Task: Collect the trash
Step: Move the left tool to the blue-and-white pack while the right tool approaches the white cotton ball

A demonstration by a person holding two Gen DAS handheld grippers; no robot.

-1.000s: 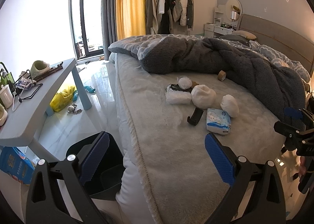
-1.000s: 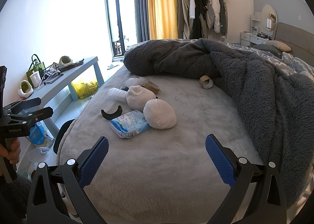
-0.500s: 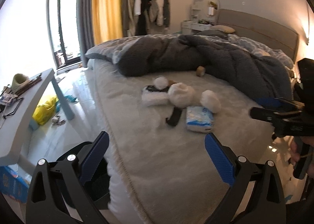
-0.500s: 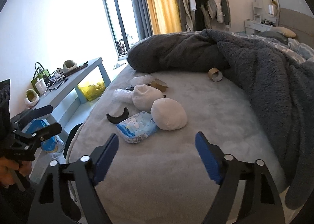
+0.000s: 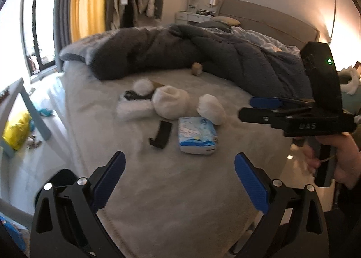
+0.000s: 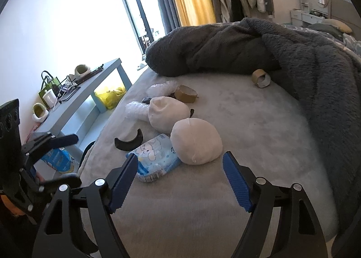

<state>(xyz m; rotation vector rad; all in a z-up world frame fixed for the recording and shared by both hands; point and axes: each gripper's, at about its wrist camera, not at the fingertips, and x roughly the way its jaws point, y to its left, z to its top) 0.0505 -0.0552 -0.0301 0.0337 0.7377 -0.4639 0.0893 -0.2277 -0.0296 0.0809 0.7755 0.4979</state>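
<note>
The approach to the first pick is in hand: nothing is gathered yet, and the trash lies in a loose heap on the grey bed (image 6: pixel 259 145).

Largest of the heap are two white rounded bundles: one (image 6: pixel 196 141) at about 12 o'clock just ahead of the right gripper (image 6: pixel 180 174), the other (image 6: pixel 168 113) beyond it toward 11 o'clock. A blue-and-white tissue pack (image 6: pixel 155 158) touches the nearer bundle at its 9 o'clock side. A curved black strip (image 6: pixel 128 141) lies farther toward 10 o'clock, a tape roll (image 6: pixel 186 94) past the bundles, and a cardboard tube (image 6: pixel 261 78) at 1 o'clock against the dark blanket (image 6: pixel 293 66).

The next move, I judge, calls for bringing the right gripper forward and down until the nearer bundle or the pack sits between the pads, then clenching.

The right gripper's jaws have just been closing partway; they stand released with nothing between them. It tilts down at the bed, gripped by a hand (image 5: pixel 338 158) at 3 o'clock in the left view. The left gripper (image 5: pixel 179 167) is likewise released and empty, tilted down over the bed's near edge, the pack at its 12 o'clock.
</note>
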